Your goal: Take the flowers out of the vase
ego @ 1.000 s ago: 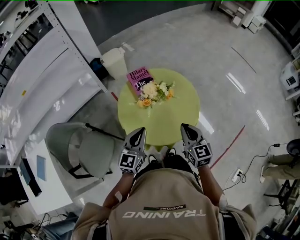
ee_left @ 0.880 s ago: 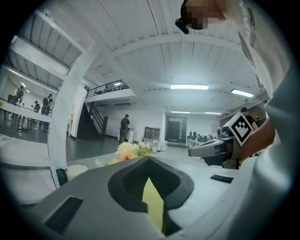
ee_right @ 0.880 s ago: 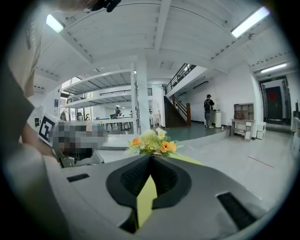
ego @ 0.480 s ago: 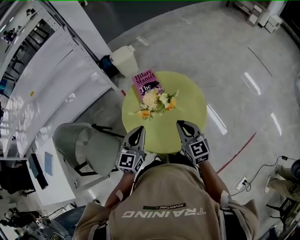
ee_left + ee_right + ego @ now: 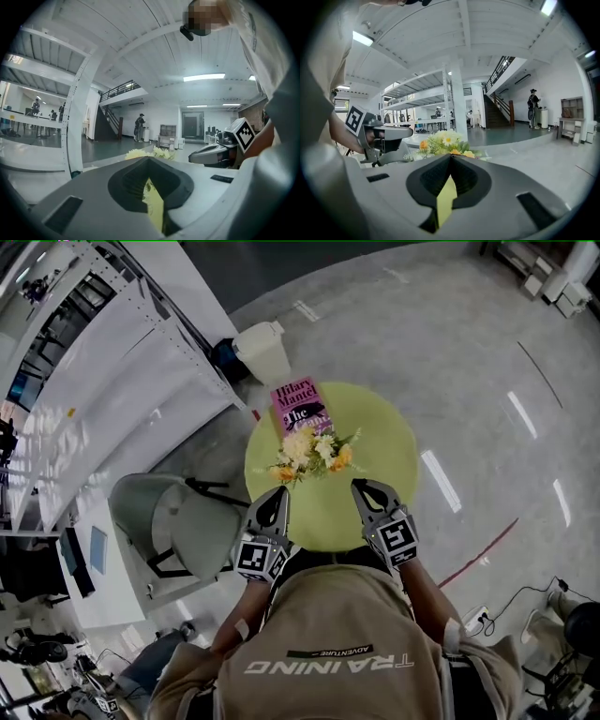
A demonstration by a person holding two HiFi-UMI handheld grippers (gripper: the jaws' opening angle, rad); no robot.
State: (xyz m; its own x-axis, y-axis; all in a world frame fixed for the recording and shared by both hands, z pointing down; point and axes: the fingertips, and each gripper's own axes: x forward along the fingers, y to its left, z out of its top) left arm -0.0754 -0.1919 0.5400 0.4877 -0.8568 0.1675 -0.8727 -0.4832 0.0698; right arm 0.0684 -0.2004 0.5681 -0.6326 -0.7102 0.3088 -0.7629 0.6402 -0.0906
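Both grippers had closed in on the round table [image 5: 380,432] since a second earlier. Left gripper [image 5: 278,499] hovered with jaws pressed together, empty. Flowers [image 5: 311,450] stood mid-table, just ahead. Right gripper [image 5: 362,487] hovered likewise, jaws together, holding nothing.

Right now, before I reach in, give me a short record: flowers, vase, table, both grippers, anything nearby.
flowers: white, yellow and orange bunch, mid-table, untouched
vase: hidden beneath the blooms
table: round, yellow-green
book: pink, lying flat beyond the flowers
left gripper: at the table's near edge, jaws together, empty
right gripper: at the table's near edge, jaws together, empty
chair: left of the table
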